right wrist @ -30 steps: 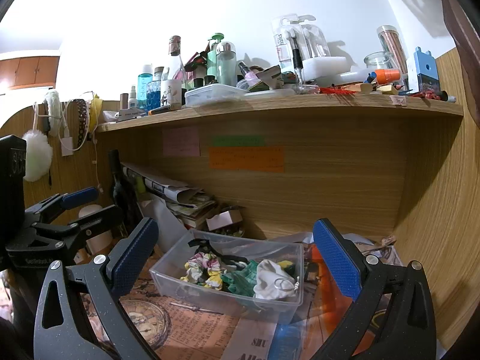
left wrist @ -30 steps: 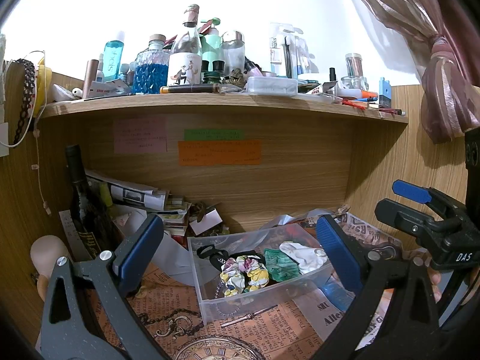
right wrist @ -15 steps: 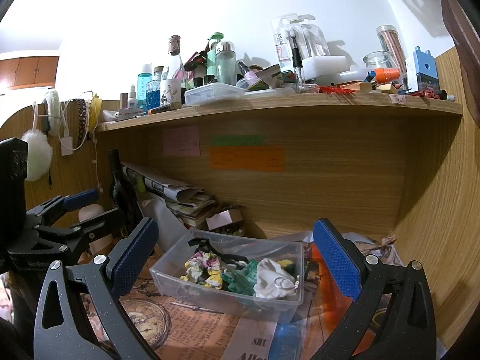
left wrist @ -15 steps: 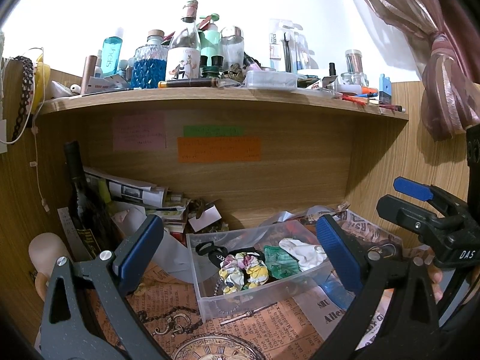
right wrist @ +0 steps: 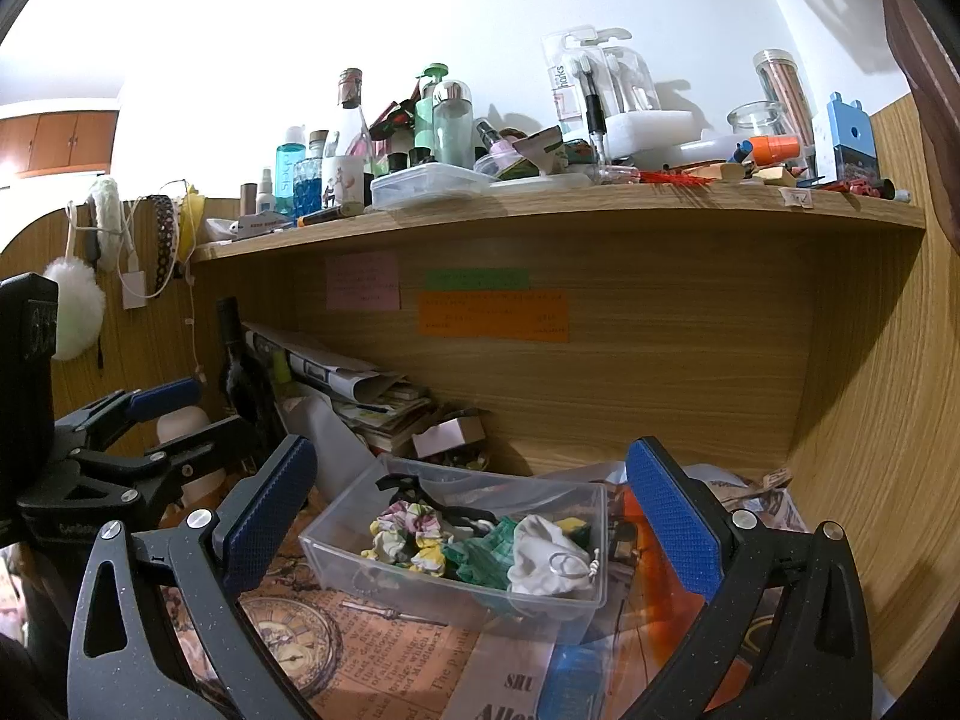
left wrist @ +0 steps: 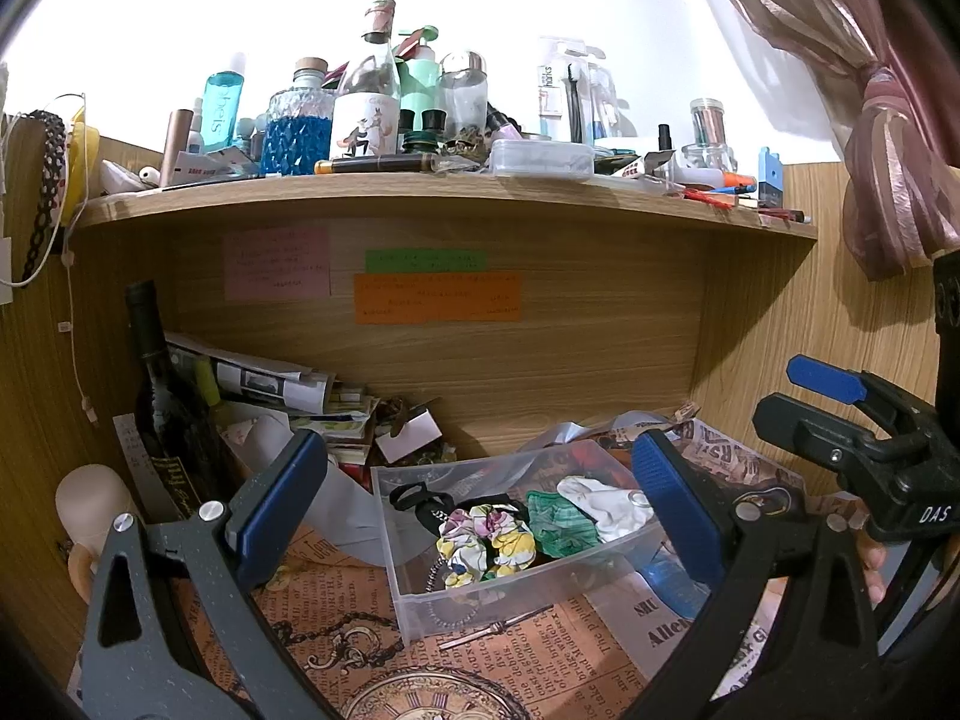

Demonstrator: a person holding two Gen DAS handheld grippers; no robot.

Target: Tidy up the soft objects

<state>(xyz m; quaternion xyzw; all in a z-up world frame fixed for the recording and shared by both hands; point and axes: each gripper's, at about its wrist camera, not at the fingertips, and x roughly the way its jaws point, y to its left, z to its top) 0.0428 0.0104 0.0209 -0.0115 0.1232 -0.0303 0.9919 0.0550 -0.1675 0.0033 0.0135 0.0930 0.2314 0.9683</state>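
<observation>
Left wrist; scrunchies [left wrist: 486, 540] in bin [left wrist: 414, 594]; beyond spread left hand-held gripper [left wrist: 480, 498]

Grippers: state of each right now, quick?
Left gripper: open, holding nothing, above the clear bin.
Right gripper: open, holding nothing, facing the same bin.

We see a home, a private desk corner. Above the wooden shelf [left wrist: 444, 195] stand cosmetic bottles [left wrist: 297, 120]; under it lie sticky notes [left wrist: 437, 297], newspapers [left wrist: 264, 375] and a wine bottle [left wrist: 157, 396]; right of it hangs a curtain [left wrist: 870, 120].
</observation>
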